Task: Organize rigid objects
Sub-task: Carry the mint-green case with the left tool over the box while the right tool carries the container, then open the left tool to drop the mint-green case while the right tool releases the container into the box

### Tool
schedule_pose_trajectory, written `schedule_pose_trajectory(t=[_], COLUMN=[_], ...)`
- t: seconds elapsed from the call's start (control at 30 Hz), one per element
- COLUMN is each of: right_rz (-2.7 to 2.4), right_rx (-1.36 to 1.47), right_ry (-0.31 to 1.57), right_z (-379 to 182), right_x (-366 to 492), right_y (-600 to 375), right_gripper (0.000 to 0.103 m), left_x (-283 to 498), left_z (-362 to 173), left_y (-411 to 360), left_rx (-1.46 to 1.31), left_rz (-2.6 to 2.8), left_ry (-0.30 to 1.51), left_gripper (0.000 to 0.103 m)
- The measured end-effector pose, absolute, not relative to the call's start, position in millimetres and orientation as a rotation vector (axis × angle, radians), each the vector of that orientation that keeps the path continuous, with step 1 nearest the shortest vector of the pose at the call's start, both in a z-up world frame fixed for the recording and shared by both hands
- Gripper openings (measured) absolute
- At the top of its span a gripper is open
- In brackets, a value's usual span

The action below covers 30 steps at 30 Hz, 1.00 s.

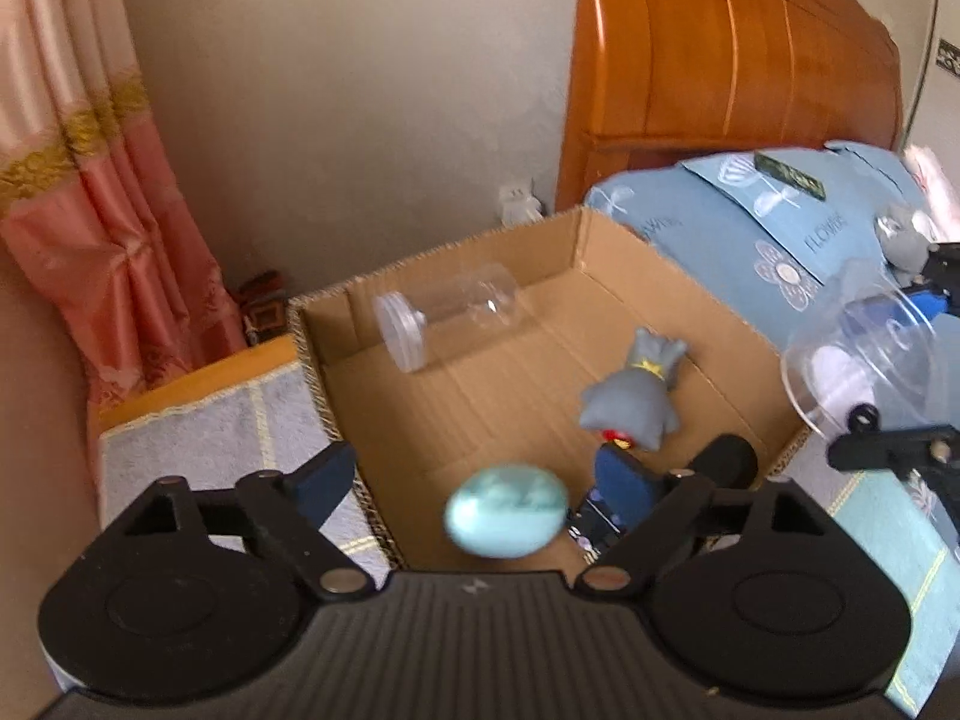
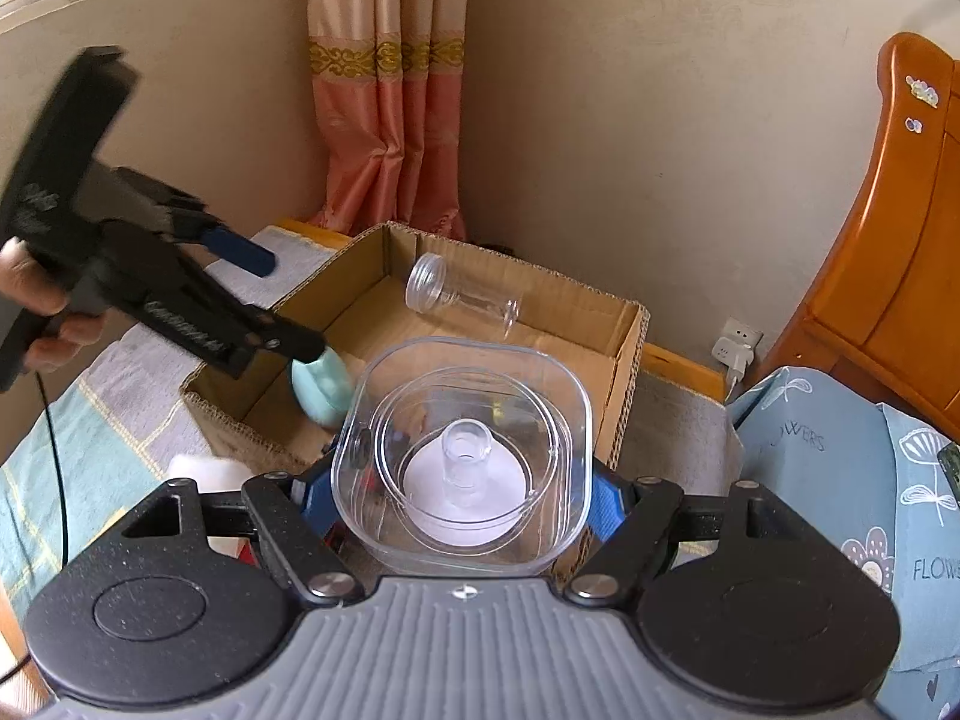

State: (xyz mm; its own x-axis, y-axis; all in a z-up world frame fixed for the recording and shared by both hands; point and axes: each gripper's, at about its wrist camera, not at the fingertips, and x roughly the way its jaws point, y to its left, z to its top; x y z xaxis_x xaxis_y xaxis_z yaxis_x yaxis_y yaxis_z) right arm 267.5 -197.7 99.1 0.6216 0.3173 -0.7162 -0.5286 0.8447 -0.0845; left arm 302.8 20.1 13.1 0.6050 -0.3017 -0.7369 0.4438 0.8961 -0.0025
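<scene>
A cardboard box [image 1: 606,276] stands open on the bed; it also shows in the right wrist view [image 2: 624,354]. Inside lie a clear plastic jar [image 1: 444,312] on its side and a grey toy figure [image 1: 636,402]. My left gripper [image 1: 474,480] is open above the box's near edge, and a blurred pale turquoise egg [image 1: 507,510] is loose between its fingers over the box. The egg also shows in the right wrist view [image 2: 321,387]. My right gripper [image 2: 462,492] is shut on a clear square plastic container [image 2: 468,456], held beside the box.
The bed has a grey-and-teal blanket [image 1: 240,438] and a light blue flowered pillow [image 1: 780,222]. A wooden headboard [image 1: 720,60] stands behind, a pink curtain [image 1: 78,180] at left. A small grey toy [image 1: 900,240] lies on the pillow. A wall socket [image 2: 735,348] sits low.
</scene>
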Motion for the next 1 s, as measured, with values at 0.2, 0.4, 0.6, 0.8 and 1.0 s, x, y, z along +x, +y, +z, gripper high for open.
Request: schedule_pose_trajectory(t=[0.2,0.4,0.6,0.8,1.0], right_rz=[0.469,0.418,0.362,0.336,0.315], right_rx=[-0.267,-0.244,-0.184,-0.14,-0.157], right_ry=[0.764,0.807,0.852,0.829,0.815], right_z=[99.5,90.2,73.4,75.9,84.3], right_x=[306.2,355.5,392.4,388.5,353.6], right_y=[-193.4,-185.0,-178.1,-180.1,-183.9], right_gripper=[0.081,0.081,0.086,0.103,0.103], left_x=[277.6,247.2,228.2,200.2,180.8], left_z=[19.7,23.3,19.2,13.1,6.0], left_y=[30.1,37.9,45.9,41.0,36.2], left_rx=[0.194,0.247,0.232,0.277,0.208], left_rz=[-0.414,-0.37,-0.377,-0.337,-0.326], left_ry=[0.761,0.69,0.695,0.644,0.699], left_gripper=[0.098,0.1,0.101,0.102,0.102])
